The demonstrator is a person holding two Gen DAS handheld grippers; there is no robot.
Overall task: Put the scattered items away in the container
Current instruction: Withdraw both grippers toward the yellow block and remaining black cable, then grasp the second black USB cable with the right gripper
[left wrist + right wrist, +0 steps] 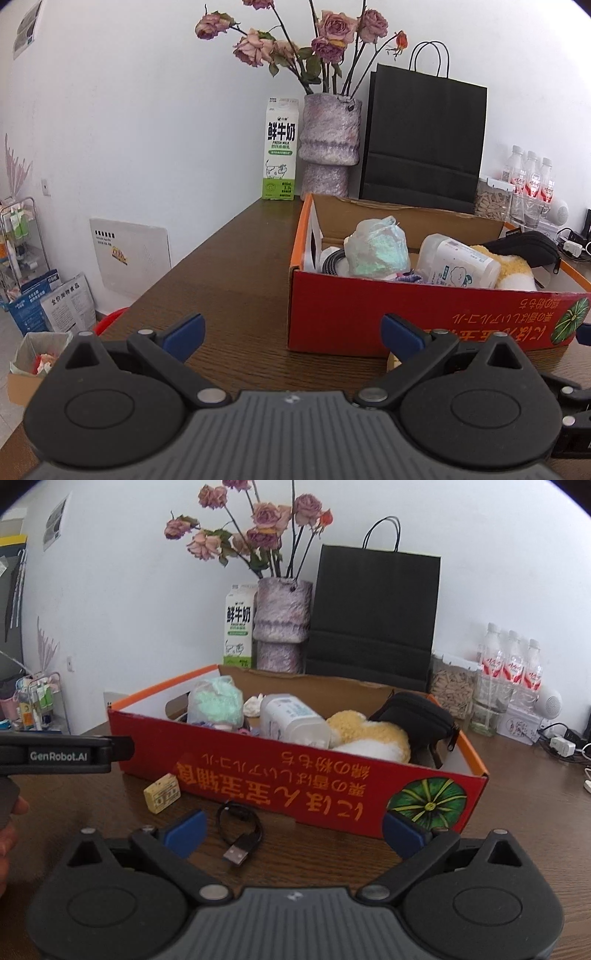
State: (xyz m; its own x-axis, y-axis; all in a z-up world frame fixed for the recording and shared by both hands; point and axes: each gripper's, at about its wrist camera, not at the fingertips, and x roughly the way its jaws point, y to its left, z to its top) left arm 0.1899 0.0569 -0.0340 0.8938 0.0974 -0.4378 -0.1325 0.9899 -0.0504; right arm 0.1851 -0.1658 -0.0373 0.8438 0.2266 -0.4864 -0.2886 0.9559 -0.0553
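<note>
A red cardboard box (332, 794) (369, 317) stands on the brown table and holds a greenish bundle (216, 701), a white jar (291, 720), a yellow plush (369, 734) and a black pouch (417, 712). In front of the box lie a small yellow block (161, 793) and a black USB cable (238, 830). My right gripper (293, 830) is open, its left blue pad just left of the cable. My left gripper (291, 338) is open over bare table left of the box corner; a bit of the yellow block (393, 362) shows behind its right finger.
Behind the box stand a milk carton (280, 147), a vase of dried roses (328, 144) and a black paper bag (424, 140). Water bottles (509, 664), a jar and chargers sit at the right. The table edge drops off left toward a trash box (37, 354).
</note>
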